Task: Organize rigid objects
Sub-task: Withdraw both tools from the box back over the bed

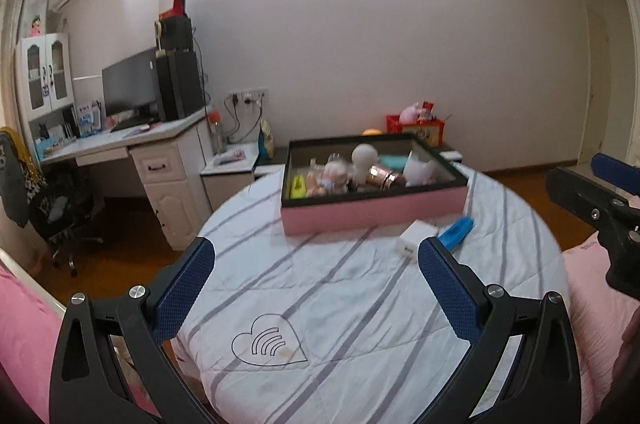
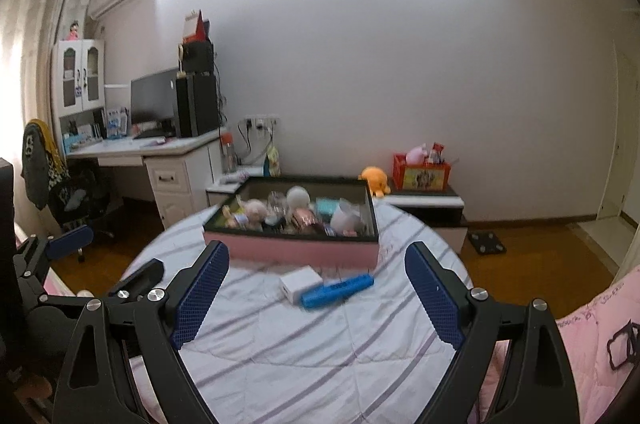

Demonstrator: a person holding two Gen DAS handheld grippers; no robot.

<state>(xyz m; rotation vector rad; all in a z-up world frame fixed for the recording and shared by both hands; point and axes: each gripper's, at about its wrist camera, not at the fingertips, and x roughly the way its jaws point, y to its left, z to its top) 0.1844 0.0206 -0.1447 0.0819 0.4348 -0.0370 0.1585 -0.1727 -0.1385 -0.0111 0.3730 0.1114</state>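
Left gripper: jaws wide apart, holding nothing.
Right gripper: jaws wide apart, holding nothing.
White box: touching blue tube.
Pink tray: behind them.

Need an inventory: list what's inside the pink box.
Inside the pink box: a white bulb-shaped item, doll, rose-gold cylinder, teal item. Anything underneath is hidden.

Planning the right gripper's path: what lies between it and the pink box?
In the right wrist view, a white box and a blue tube lie on the striped cloth between the right gripper and the pink box.
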